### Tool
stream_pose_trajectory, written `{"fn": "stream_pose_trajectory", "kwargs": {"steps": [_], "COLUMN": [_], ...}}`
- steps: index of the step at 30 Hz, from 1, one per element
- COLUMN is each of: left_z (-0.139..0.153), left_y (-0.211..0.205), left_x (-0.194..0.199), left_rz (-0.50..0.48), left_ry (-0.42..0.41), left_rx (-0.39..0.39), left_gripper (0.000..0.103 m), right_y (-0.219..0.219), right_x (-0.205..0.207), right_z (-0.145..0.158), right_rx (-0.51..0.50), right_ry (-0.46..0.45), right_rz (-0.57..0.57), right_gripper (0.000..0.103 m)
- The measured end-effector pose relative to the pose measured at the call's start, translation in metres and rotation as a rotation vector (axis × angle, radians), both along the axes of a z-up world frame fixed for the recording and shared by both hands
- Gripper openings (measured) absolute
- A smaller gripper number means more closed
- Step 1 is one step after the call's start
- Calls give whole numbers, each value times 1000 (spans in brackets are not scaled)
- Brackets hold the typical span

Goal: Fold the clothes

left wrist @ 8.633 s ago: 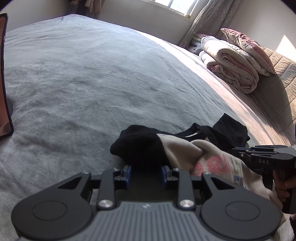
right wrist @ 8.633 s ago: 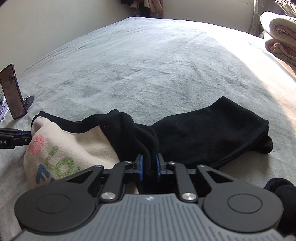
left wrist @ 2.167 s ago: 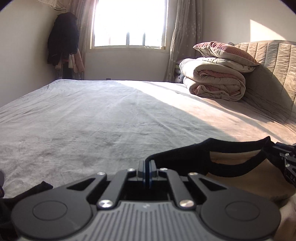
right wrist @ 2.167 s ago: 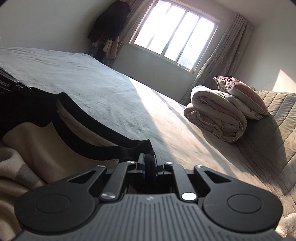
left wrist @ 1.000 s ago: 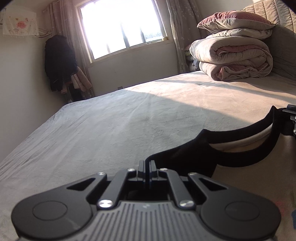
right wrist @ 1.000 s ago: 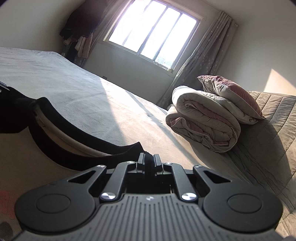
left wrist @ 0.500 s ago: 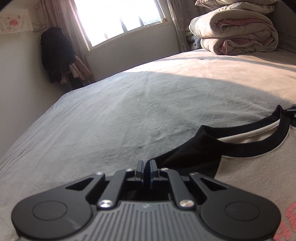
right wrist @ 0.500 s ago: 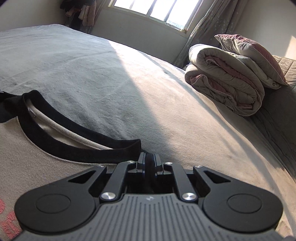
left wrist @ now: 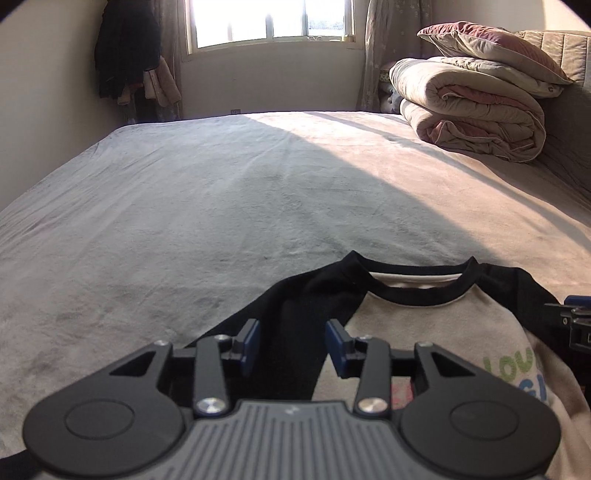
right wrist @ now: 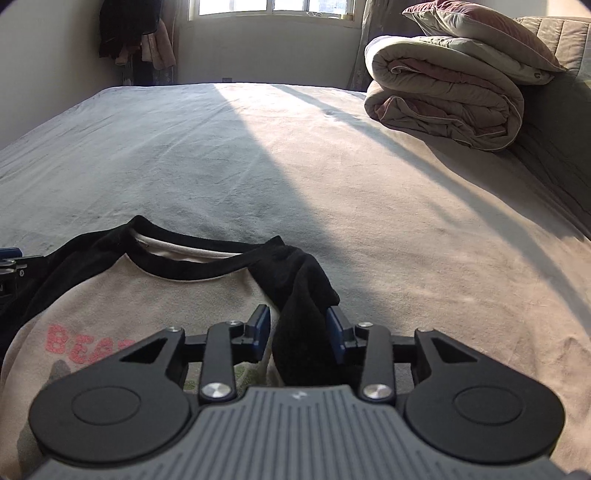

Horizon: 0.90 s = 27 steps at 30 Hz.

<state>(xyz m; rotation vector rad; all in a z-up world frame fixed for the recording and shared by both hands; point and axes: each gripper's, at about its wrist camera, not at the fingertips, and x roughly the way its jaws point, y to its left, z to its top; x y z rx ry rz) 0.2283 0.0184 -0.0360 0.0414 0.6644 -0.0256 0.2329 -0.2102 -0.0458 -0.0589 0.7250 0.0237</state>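
surface: grey bed cover [left wrist: 184, 206], half in sun
room: window [left wrist: 271, 20], folded quilt [left wrist: 469, 107] far right
shirt [right wrist: 155, 295]: flat on bed, collar away
left gripper [left wrist: 291, 341]: jaws wide, over black shoulder
right gripper [right wrist: 299, 328]: jaws wide, black sleeve bunched between

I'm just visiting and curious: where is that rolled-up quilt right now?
The rolled quilt sits at the far right of the bed, against the headboard, with a pillow on top; both views show it.

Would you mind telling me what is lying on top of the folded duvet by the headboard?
A pillow with a dark pink top lies on the duvet. Whatever is behind the pile is covered from both views.
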Motion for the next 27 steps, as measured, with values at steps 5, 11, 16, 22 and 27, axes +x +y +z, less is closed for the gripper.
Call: {"fn": "stream_pose_trajectory", "kwargs": {"steps": [5,11,16,22,27], "left_z": [13,21,9,-18,-39], "left_y": [1,12,29,50,51], "left_x": [-35,-87,-124,-157,-165], "left_rz": [-21,-39,-11,13,-16], "left_ry": [23,66,142,218,250], "left_rx": [-46,-128,-241,-421,-467], "left_gripper": [48,56,58,58,56], "right_y": [-10,-23,-44,-58,-60], "right_x": [-30,-70,-102,-139,-150], "right_z": [19,28,20,5,-26], "right_rx": [71,90,163,365,516], "right_ry": [45,61,118,188,225], "right_rz": [-4,-16,-99,-168,-162], "right_gripper": [40,47,47,47,38]}}
